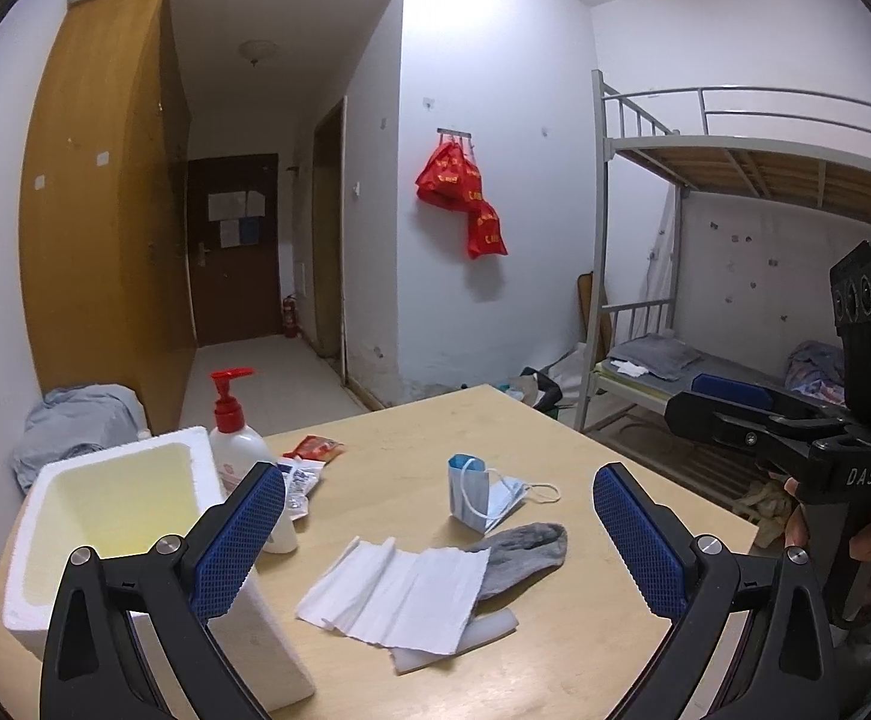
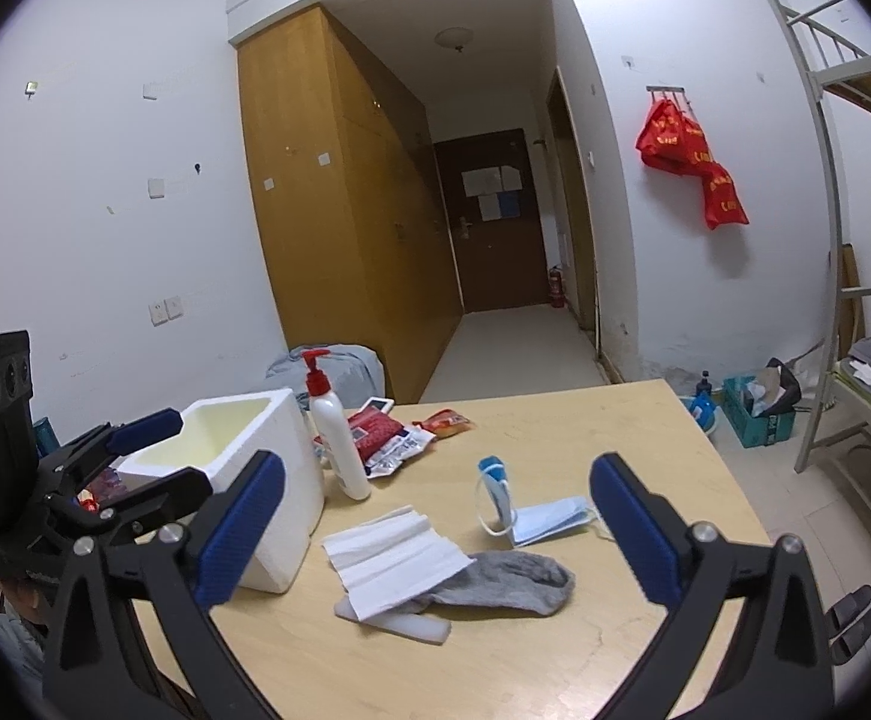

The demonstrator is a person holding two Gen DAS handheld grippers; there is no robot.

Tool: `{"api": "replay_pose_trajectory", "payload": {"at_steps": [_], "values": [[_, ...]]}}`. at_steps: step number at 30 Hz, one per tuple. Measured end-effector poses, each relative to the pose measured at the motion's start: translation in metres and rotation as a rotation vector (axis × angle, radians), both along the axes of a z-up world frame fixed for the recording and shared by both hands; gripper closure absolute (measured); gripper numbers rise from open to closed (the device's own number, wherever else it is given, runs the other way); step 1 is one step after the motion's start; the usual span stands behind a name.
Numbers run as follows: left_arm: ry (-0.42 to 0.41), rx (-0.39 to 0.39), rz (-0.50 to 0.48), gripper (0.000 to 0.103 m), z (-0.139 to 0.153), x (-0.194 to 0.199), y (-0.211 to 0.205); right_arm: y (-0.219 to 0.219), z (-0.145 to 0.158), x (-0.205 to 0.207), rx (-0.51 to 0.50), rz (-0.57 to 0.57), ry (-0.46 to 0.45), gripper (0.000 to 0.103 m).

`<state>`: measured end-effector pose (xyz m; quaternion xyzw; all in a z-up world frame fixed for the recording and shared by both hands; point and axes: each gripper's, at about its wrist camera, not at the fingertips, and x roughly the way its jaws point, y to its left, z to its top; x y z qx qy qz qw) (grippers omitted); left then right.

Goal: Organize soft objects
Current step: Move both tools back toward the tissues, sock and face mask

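Fingers of the left gripper [image 1: 438, 540] stand spread wide, pinching nothing, above the table [image 1: 585, 450]; the right gripper [image 2: 435, 531] likewise gapes, its blue pads [image 2: 633, 528] apart and bare. Between the left fingers lies a white tissue [image 1: 399, 597], overlapping a grey sock [image 1: 525, 552] at its 2 o'clock and resting partly on a white foam strip [image 1: 483, 636]; a blue face mask [image 1: 480, 495] sits beyond at 12 o'clock. At 9 o'clock stands a white foam box [image 1: 111, 516], open-topped; a red-pump lotion bottle [image 2: 336, 438] and snack packets [image 2: 387, 438] stand just past it.
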<state>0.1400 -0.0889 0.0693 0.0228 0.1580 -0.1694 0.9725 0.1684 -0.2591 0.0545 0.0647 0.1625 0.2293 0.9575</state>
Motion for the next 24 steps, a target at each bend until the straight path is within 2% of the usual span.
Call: {"api": "replay_pose_trajectory", "payload": {"at_steps": [14, 24], "values": [[0.018, 0.009, -0.005, 0.0, -0.04, 0.01, -0.024, -0.012, -0.026, 0.019, -0.013, -0.018, 0.066, 0.0], [0.09, -0.012, -0.003, 0.0, -0.077, 0.036, -0.028, -0.019, -0.044, 0.032, -0.007, 0.006, 0.115, 0.0]]}}
